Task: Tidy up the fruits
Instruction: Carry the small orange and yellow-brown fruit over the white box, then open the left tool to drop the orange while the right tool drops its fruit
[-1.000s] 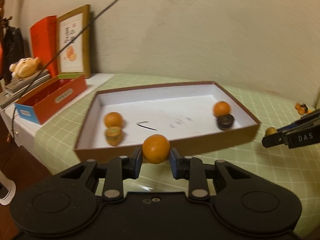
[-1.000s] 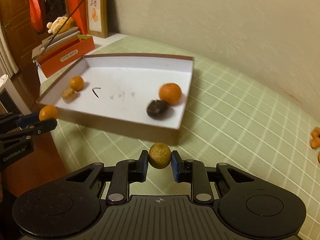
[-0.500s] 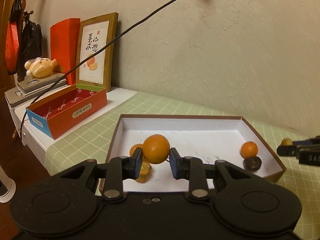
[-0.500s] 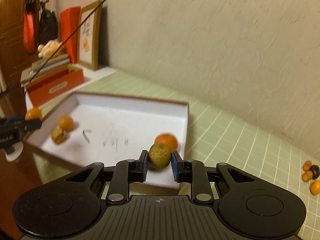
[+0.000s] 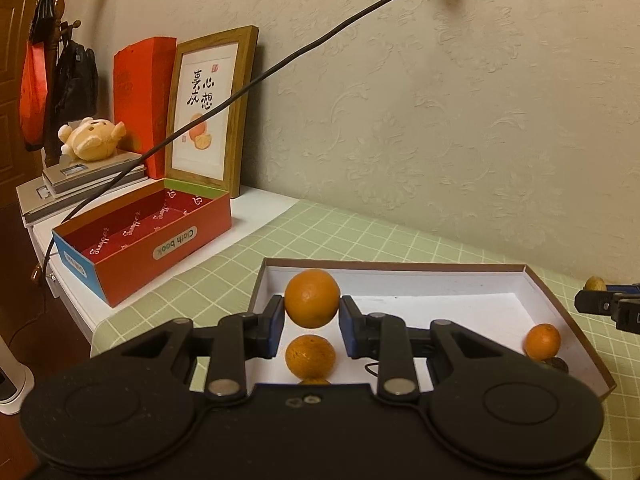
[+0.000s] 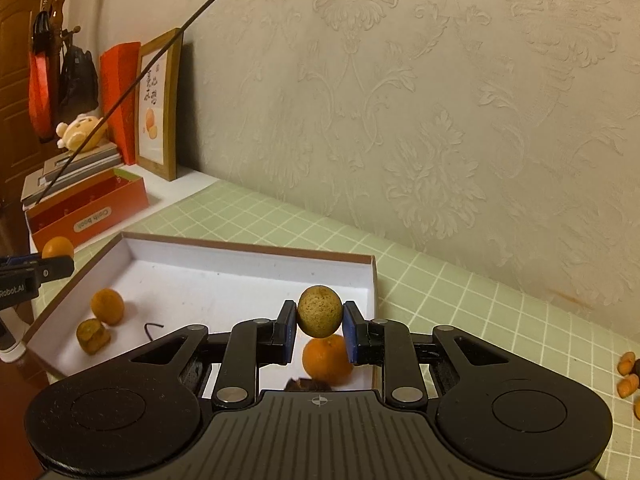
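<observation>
Fruit filled both tools, each one held above the white tray (image 5: 460,280). At nine o'clock in the left wrist view sat the red box (image 5: 144,240), with the framed print (image 5: 208,108) behind it at about eleven. The left gripper (image 5: 312,322) had its jaws pinching an orange (image 5: 312,298) across its widest part, over the tray's left end. Directly below it lay a duller orange fruit (image 5: 310,356) on the tray floor, and at three o'clock a small orange (image 5: 542,341) rested near the right wall.

In the right wrist view, two fruits (image 6: 100,320) lay at the tray's nine o'clock end. The right gripper (image 6: 319,332) pinched a speckled yellow-brown fruit (image 6: 319,311) at its middle, above another orange (image 6: 327,358) and beside the tray's right wall. More small fruit (image 6: 628,376) waited on the green checked cloth (image 6: 480,300) at three o'clock.

Both held fruits looked light and round, with firm skin that would likely bruise under a hard squeeze. Being spheres, they would probably roll once released, so a low release onto bare floor seemed wiser than dropping onto the fruit beneath. Holding across the widest part, as both pairs of pads did, seemed the securest grip.
</observation>
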